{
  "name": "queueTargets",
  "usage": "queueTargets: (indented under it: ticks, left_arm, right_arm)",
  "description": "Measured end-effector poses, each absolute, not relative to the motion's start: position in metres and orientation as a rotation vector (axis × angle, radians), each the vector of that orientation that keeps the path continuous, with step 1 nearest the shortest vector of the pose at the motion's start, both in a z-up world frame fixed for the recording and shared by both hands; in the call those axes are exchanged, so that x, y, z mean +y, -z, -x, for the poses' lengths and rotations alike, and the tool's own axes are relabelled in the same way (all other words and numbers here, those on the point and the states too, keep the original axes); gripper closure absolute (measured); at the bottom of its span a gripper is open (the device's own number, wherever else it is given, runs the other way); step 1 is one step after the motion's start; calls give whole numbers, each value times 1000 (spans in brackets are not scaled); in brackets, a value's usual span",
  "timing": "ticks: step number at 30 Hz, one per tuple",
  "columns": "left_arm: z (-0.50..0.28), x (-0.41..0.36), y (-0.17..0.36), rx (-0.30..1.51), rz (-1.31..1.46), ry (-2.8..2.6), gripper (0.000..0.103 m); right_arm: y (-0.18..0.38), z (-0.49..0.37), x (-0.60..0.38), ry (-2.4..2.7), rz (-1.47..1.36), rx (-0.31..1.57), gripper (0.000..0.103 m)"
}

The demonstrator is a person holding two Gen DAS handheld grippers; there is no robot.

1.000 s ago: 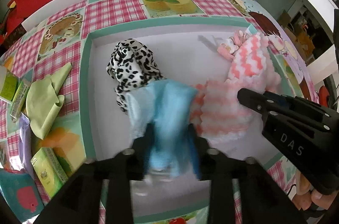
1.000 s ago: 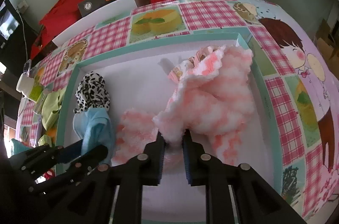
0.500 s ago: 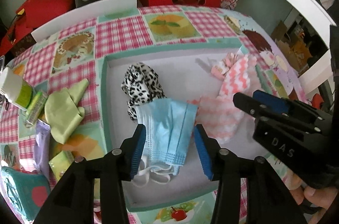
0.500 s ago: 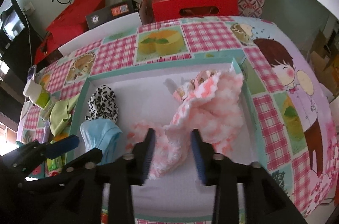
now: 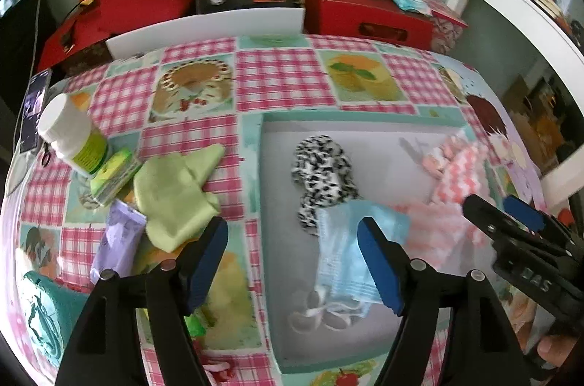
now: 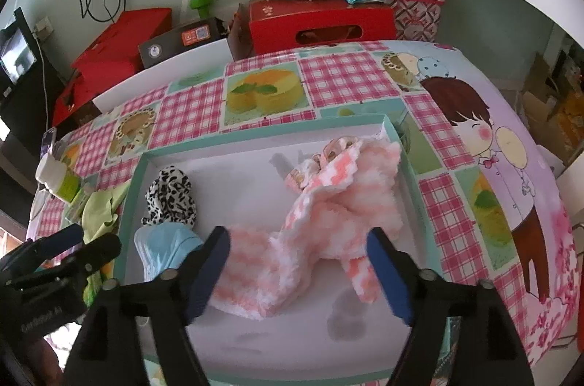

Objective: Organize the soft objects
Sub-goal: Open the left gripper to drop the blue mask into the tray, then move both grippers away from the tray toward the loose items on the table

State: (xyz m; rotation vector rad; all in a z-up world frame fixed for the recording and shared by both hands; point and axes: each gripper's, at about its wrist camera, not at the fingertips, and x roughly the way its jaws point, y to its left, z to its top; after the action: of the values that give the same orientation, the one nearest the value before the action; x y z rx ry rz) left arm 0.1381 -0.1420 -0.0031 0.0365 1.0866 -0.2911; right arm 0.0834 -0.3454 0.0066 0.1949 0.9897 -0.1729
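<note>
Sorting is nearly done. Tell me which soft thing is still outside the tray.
The green cloth, lying on the tablecloth left of the tray; mask, leopard cloth and pink scarf are inside.

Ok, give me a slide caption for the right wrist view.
Open right tongs hover over a fluffy pink-and-white knitted scarf lying in the white teal-rimmed tray.
</note>
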Motion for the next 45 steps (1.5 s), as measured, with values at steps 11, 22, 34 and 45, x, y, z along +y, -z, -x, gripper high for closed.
queueTargets:
  ticks: [11, 22, 34, 45]
  left_arm:
    - [-140, -129, 3, 1034, 32, 265, 3]
    - [-143, -104, -10, 914, 102, 218, 3]
    - [-148, -29, -29, 825, 207, 58, 3]
    - [-152, 44, -18, 897, 267, -126, 3]
  right_arm:
    - [-10, -83, -344, 171, -172, 950, 0]
    - [-22, -81, -339, 184, -145, 860, 0]
    - [-22, -88, -319, 112, -132, 844, 0]
    - [-23, -97, -270, -11, -107, 831, 0]
